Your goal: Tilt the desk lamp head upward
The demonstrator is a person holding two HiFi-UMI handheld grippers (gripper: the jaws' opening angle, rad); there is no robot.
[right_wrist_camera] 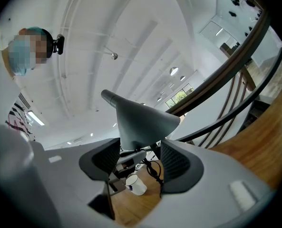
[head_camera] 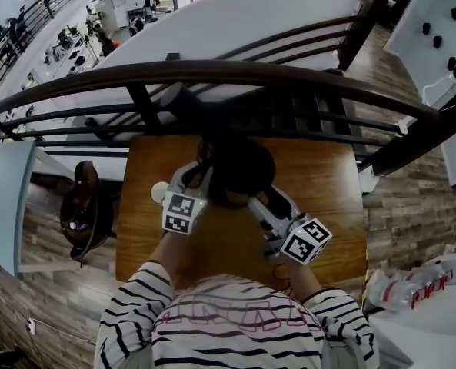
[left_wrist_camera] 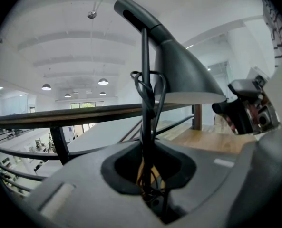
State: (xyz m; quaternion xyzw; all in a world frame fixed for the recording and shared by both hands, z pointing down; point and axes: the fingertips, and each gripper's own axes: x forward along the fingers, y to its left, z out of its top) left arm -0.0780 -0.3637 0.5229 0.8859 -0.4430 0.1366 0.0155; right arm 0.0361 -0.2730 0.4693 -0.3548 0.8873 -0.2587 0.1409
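Left gripper view shows the left gripper [left_wrist_camera: 148,175] clenched on the thin stem [left_wrist_camera: 145,80] of the lamp [left_wrist_camera: 183,75], with the cable running alongside. The lamp stands on the wooden table [head_camera: 327,175] by the railing [head_camera: 289,79]. The right gripper [right_wrist_camera: 140,158] holds its jaws wide, the shade [right_wrist_camera: 141,120] between the pads, seemingly not squeezed.
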